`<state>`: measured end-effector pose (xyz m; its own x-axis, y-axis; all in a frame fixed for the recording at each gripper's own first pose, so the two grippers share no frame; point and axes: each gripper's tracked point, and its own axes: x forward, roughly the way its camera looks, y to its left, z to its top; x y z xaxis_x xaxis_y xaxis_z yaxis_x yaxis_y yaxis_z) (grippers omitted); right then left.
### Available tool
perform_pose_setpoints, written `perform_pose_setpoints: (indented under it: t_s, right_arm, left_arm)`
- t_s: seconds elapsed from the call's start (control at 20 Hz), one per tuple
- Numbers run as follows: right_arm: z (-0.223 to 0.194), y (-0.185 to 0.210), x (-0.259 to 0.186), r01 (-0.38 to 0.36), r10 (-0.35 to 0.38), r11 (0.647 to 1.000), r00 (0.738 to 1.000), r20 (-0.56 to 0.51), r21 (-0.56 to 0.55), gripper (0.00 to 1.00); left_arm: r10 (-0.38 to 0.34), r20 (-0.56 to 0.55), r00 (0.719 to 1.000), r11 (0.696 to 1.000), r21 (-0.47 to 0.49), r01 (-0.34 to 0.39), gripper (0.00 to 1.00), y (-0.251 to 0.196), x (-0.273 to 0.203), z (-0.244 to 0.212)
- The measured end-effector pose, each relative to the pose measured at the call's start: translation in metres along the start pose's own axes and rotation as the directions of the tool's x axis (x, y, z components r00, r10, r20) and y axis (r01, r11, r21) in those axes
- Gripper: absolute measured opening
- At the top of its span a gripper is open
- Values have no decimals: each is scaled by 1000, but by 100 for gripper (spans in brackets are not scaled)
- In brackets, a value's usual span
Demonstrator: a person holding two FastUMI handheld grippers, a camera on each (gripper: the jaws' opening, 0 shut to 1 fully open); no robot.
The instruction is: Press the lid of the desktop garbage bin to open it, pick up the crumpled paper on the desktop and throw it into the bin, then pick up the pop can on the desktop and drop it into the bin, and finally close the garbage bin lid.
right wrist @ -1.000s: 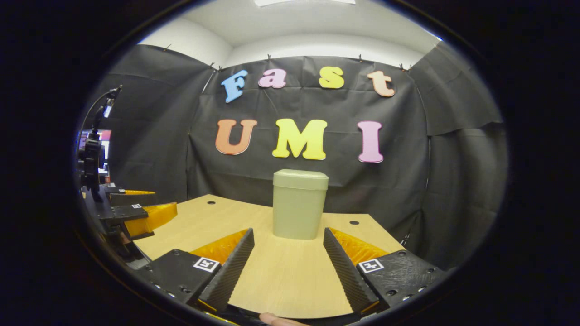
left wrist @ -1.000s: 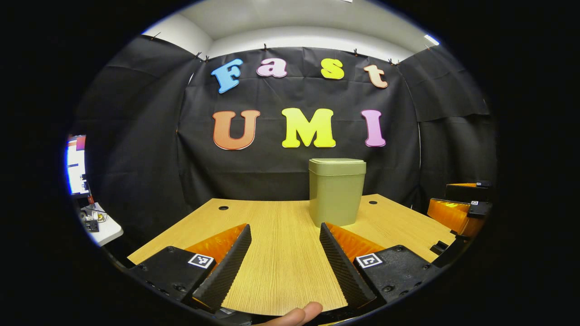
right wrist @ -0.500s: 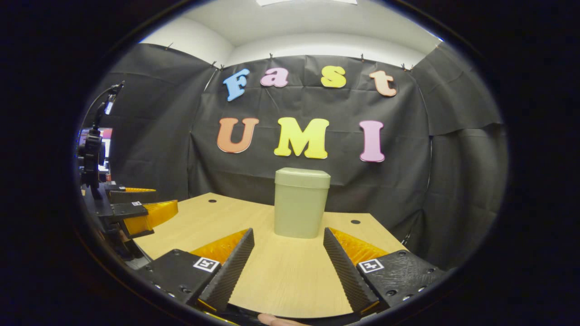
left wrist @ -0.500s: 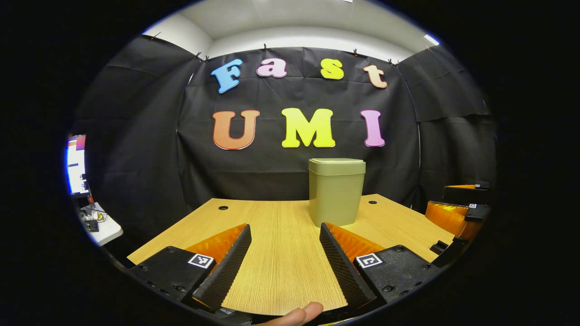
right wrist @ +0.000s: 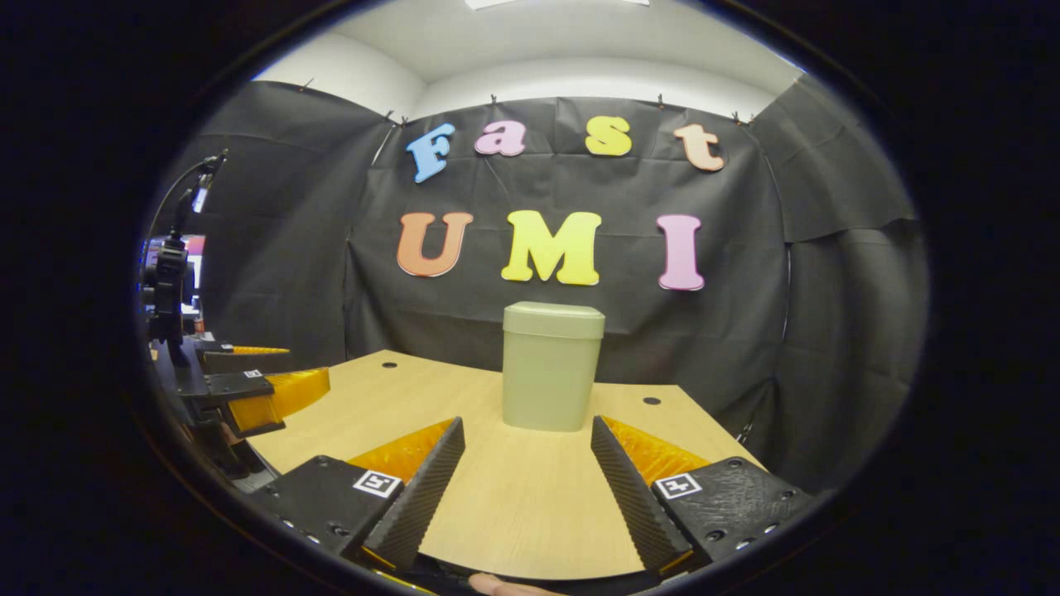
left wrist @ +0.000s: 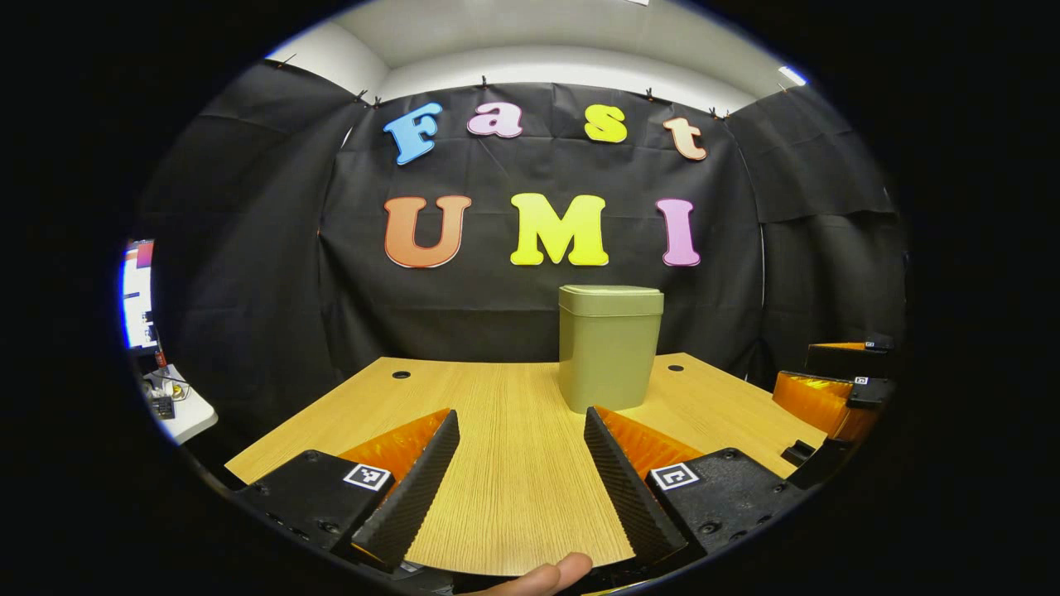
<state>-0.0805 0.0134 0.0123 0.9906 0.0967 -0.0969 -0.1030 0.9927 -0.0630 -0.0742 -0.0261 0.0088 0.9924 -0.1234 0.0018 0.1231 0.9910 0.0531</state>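
The olive-green, rounded-square plastic garbage bin (left wrist: 610, 348) is standing upright toward the far side of the light wood-grain surface (left wrist: 513, 463), close in front of the black cloth wall, and its flat lid (left wrist: 611, 300) is sitting closed on top. In the right gripper view the same bin (right wrist: 550, 367) is standing just beyond the middle of the surface (right wrist: 530, 505), again with the lid (right wrist: 554, 320) down.

The left tongs (left wrist: 520, 480) are hanging low over the near edge of the surface with their two ribbed fingers (left wrist: 410, 492) spread wide apart, gripping nothing; bare wood is showing between them. A fingertip of the person's hand (left wrist: 546, 575) is peeking in at the bottom edge of that view. The right tongs (right wrist: 526, 488) are likewise standing wide apart over the near edge, empty, and pointing toward the bin.

Each pair of tongs is showing up off to the side in the other's view: the right tongs (left wrist: 836, 389) at the right edge, the left tongs (right wrist: 248, 389) at the left edge, both well apart from the bin.
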Motion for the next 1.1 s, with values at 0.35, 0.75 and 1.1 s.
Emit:
perform_pose_setpoints:
  t_s: [0.35, 0.75, 1.1]
  right_arm:
    - [-2, 3, -2, -11, 11, 1000, 1000, -2, 6, 95]
    - [-9, 3, 3, -9, 9, 1000, 1000, -21, 9, 95]
    - [-8, 2, 2, -10, 10, 1000, 1000, -15, 7, 98]
  left_arm:
    - [10, 6, 1000, 1000, -2, -10, 98, 5, -1, 3]
    - [10, -7, 1000, 1000, 3, -10, 98, 4, 2, -4]
    - [8, -1, 1000, 1000, 8, -8, 98, 4, 0, -3]
